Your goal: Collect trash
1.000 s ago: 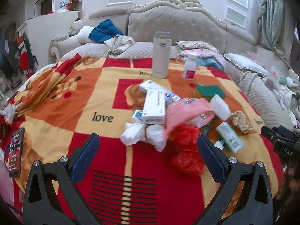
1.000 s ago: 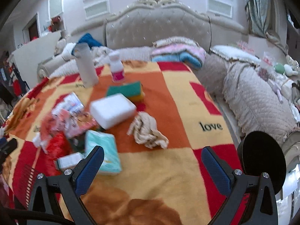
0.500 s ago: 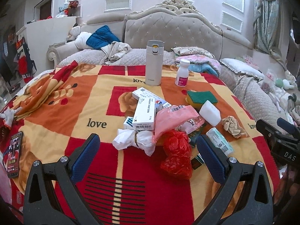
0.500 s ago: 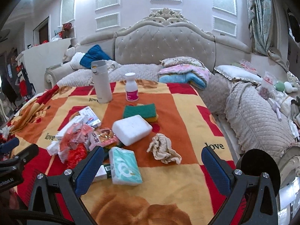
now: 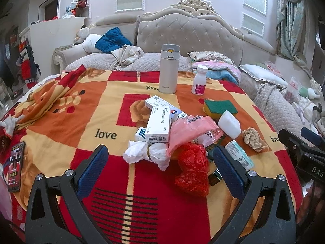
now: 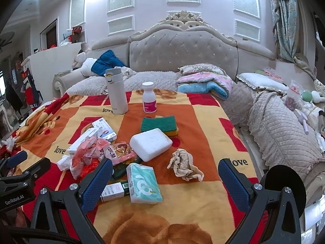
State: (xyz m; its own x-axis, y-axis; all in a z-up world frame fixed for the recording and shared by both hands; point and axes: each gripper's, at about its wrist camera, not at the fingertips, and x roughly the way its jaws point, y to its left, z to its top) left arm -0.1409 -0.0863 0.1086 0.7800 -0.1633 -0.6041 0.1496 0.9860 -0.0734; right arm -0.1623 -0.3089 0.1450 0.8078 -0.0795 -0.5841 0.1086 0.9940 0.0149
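Black hand-held gripper (image 5: 160, 162) frames, blue textured pads (image 5: 92, 167), silver screws.

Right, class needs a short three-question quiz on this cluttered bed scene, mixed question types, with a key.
1. True or false: the left tool is shut on the red plastic bag.
2. What lies nearest the right tool? A) tissue pack B) thermos C) pill bottle
3. What rests against the green sponge, on its near side?

Key: 1 false, both tools are open and empty. 2 A. 3 the white foam block.
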